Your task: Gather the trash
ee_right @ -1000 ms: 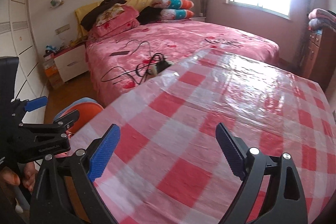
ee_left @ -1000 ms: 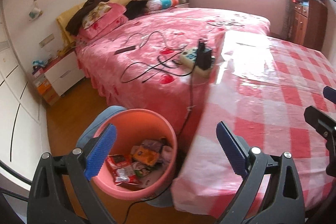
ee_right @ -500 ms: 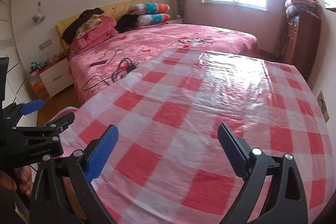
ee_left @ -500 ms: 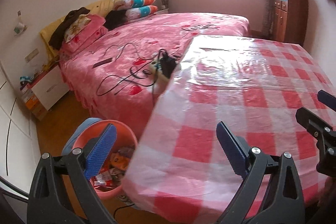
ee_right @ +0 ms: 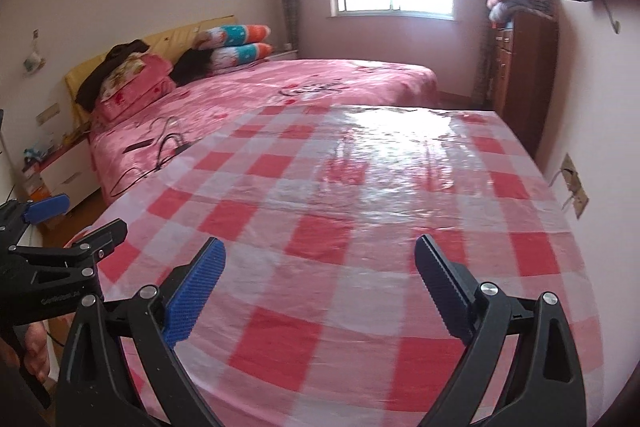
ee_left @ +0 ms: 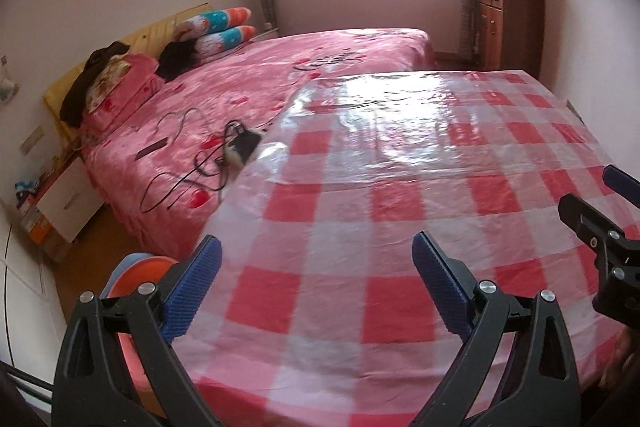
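Note:
My left gripper (ee_left: 316,283) is open and empty above the near edge of a table with a red-and-white checked plastic cloth (ee_left: 400,195). My right gripper (ee_right: 320,287) is open and empty over the same cloth (ee_right: 360,187). The pink trash bin (ee_left: 140,271) stands on the floor at the table's left side; only its rim shows behind my left finger, and its contents are hidden. No trash shows on the cloth. The right gripper shows at the right edge of the left wrist view (ee_left: 600,227), and the left gripper at the left edge of the right wrist view (ee_right: 60,239).
A pink bed (ee_left: 248,95) stands beyond the table, with cables and a power strip (ee_left: 240,147) on it. A white nightstand (ee_left: 60,203) is at far left, a wooden dresser (ee_left: 508,23) at the back right, and a loose wall socket (ee_right: 574,187) on the right wall.
Both grippers have swung right and up, away from the bin and over the table. The bin, with its wrappers in full view before, has slid to the lower left corner. Both stay open.

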`<state>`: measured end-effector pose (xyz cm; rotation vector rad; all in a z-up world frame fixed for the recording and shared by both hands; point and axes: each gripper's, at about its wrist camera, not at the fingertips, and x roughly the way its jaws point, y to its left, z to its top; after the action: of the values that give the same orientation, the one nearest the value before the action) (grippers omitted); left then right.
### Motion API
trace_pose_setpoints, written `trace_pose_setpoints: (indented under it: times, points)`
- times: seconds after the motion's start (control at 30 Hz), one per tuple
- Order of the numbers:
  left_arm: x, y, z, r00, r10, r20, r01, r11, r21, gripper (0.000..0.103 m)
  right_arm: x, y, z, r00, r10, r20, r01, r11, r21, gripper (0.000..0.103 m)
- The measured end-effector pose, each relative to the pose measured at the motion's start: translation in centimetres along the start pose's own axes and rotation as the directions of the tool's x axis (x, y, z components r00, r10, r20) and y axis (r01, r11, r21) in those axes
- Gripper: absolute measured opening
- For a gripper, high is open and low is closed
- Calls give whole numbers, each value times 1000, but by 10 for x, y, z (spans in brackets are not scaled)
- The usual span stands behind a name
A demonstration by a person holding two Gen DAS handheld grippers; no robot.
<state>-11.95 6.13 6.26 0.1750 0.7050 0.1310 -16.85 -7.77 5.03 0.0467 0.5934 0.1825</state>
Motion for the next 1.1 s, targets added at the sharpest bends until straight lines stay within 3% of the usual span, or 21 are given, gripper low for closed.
trace_pose_setpoints:
  times: [0.5,1.1]
  points:
    - [12,-61,15,993,-117,-15,117,993,8,96,-7,-62,-5,993,-116,31,113,990,78,94]
    - [34,-120,32,987,-159,-17,160,987,32,96,-17,-122,-12,968,-249,46,238,957,168,94]
